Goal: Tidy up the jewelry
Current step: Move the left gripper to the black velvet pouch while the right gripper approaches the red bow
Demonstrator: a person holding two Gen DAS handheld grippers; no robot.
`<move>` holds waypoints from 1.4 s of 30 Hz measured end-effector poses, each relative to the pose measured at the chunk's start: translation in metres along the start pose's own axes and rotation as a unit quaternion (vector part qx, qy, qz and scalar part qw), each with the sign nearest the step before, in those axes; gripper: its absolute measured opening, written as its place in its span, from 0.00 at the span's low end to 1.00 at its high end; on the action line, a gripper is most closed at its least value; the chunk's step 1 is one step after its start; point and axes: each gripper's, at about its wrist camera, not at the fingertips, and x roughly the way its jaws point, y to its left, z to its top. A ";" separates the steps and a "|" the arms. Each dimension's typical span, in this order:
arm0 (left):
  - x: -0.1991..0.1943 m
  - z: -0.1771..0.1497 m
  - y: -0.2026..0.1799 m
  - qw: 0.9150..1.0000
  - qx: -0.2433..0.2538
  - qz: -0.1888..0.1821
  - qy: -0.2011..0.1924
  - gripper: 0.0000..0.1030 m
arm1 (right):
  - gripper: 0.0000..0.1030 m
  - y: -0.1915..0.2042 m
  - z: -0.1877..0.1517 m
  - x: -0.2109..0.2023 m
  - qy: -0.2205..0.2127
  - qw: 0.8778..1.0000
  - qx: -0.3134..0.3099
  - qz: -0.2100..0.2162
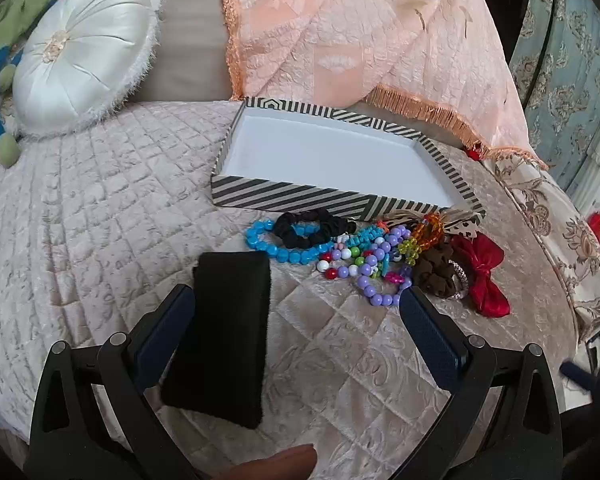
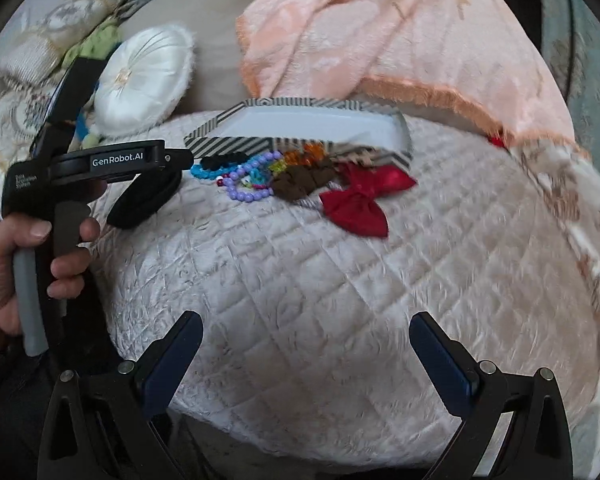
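Observation:
A shallow black-and-white striped box [image 1: 300, 196] with a bare white inside sits on the quilted bed. In front of it lies a jewellery pile: blue bead bracelet [image 1: 276, 250], black scrunchie [image 1: 308, 228], purple bead bracelet [image 1: 376, 280], brown scrunchie [image 1: 434, 272], red bow [image 1: 484, 276]. My left gripper [image 1: 296, 292] is open wide just short of the pile. A wide black fabric band [image 1: 224, 332] rests against the inner side of its left finger, not clamped. My right gripper [image 2: 306, 316] is open over bare quilt, well back from the red bow [image 2: 360, 200] and box [image 2: 236, 142].
A round white satin cushion [image 1: 80, 56] leans at the back left. A peach fringed blanket [image 1: 360, 40] drapes behind the box. A person's hand [image 2: 60, 248] holds the left gripper's handle. Floral bedding edges the quilt [image 2: 340, 280] on the right.

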 end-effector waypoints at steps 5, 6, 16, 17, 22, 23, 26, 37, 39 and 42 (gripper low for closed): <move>-0.011 -0.002 0.010 1.000 0.002 0.015 -0.012 0.99 | 0.99 -0.005 0.036 0.008 -0.007 0.999 -0.034 -0.007; -0.014 -0.003 0.014 1.000 -0.005 0.017 -0.012 0.99 | 0.99 -0.010 0.045 0.014 0.003 0.999 -0.034 -0.005; -0.007 -0.008 0.020 0.998 -0.017 0.057 0.005 0.99 | 0.99 -0.042 0.076 0.078 0.049 0.998 0.003 -0.039; -0.006 -0.008 0.017 0.998 -0.014 0.055 0.007 0.99 | 0.99 -0.045 0.073 0.085 0.070 0.996 0.022 -0.051; 0.002 -0.011 0.001 0.999 0.012 0.042 0.012 0.99 | 0.99 -0.042 0.081 0.089 0.067 0.996 0.044 -0.028; 0.004 -0.012 -0.001 0.999 0.013 0.040 0.012 0.99 | 0.99 -0.039 0.082 0.089 0.064 0.997 0.033 -0.035; 0.006 -0.012 0.002 0.999 0.011 0.034 0.006 0.99 | 0.99 -0.034 0.084 0.088 0.059 0.997 0.024 -0.036; 0.008 -0.014 0.002 0.999 0.012 0.039 0.003 0.99 | 0.99 -0.025 0.084 0.087 0.047 0.998 0.023 -0.043; 0.009 -0.013 0.002 0.999 0.009 0.039 0.002 0.99 | 0.99 -0.024 0.085 0.087 0.045 0.998 0.023 -0.045; 0.011 -0.012 0.005 0.999 0.005 0.038 0.003 0.99 | 0.99 -0.025 0.085 0.088 0.045 0.998 0.025 -0.047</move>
